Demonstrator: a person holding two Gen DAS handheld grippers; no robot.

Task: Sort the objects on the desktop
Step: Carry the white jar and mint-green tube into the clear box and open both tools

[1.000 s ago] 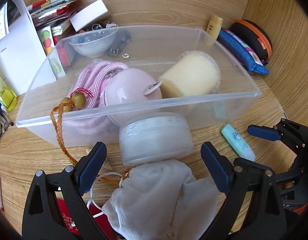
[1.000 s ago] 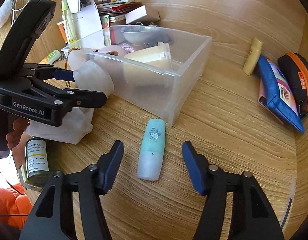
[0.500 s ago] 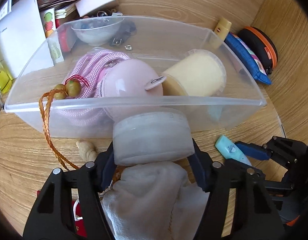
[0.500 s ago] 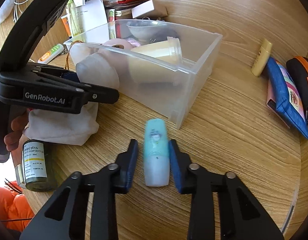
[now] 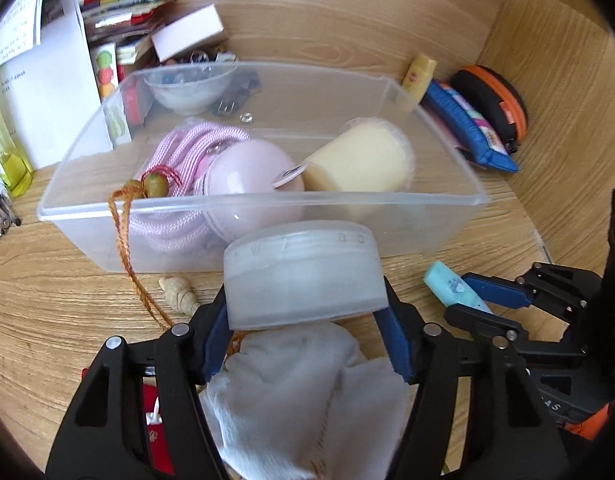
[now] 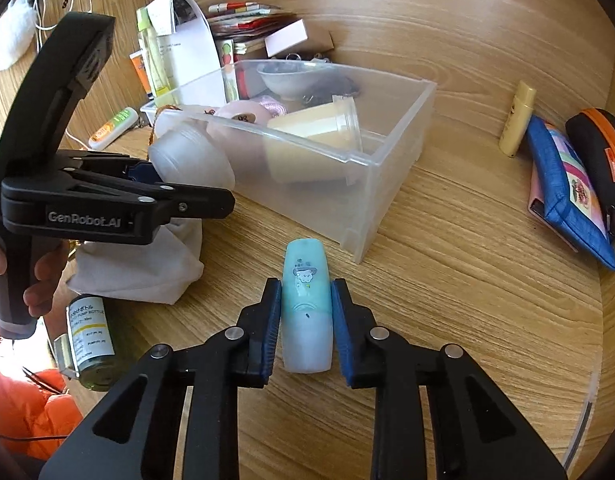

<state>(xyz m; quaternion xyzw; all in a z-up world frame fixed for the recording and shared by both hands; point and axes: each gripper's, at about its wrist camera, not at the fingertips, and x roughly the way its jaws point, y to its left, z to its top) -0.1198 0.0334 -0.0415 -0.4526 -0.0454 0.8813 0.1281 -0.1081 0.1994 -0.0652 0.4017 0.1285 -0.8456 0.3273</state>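
A: Translucent plastic was the landmark: the clear bin (image 6: 391, 148) held a pink case, a cream cup and a small bowl. Where were your tools relative to it?

B: Your left gripper (image 5: 307, 320) was clamped about half-wide on the frosted round jar (image 5: 303, 276), just in front of the bin's near wall and above a white cloth pouch (image 5: 299, 392). Your right gripper (image 6: 305, 316) was nearly closed on the teal tube (image 6: 306, 304), near the bin's front corner; the tube appeared to lie on the wooden desk (image 6: 467, 280).

A: Step in hand?

B: Judged as pick-up done on both items, transfer not yet made.

A: Next move?

B: You would likely need to raise the jar clear of the bin's rim before moving over it, aiming for the free floor beside the cup; the tube likewise.
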